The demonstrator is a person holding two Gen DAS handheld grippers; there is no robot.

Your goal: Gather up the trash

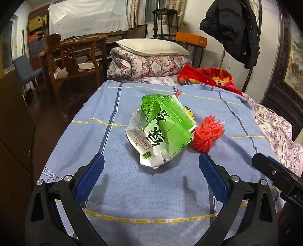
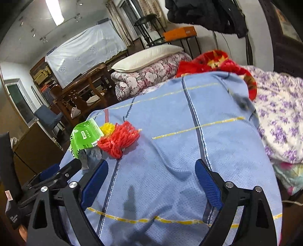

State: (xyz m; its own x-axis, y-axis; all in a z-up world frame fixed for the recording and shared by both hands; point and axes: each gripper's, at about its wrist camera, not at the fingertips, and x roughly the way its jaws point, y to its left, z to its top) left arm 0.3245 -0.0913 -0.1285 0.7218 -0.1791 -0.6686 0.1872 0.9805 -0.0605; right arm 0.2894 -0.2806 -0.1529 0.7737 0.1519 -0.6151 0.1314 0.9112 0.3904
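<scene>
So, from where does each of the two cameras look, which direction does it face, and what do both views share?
Left wrist: sits on the left gripper, facing down the bed at the green wrapper; its open jaws show, and the right gripper at the right edge.
Right wrist: sits on the right gripper, facing bare blue sheet; open jaws show, the left gripper at the left edge.
Shared: wrapper, red strip bundle, sheet, pillow.

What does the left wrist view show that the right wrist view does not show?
Only the left wrist view shows the white crumpled end of the green wrapper and its large printed characters, straight ahead of the open left gripper.

Only the right wrist view shows a yellow bundle behind the red one, and a ceiling lamp.

Both show the wrapper, the red plastic string bundle, the blue bedsheet, the pillow and the open right gripper.
</scene>
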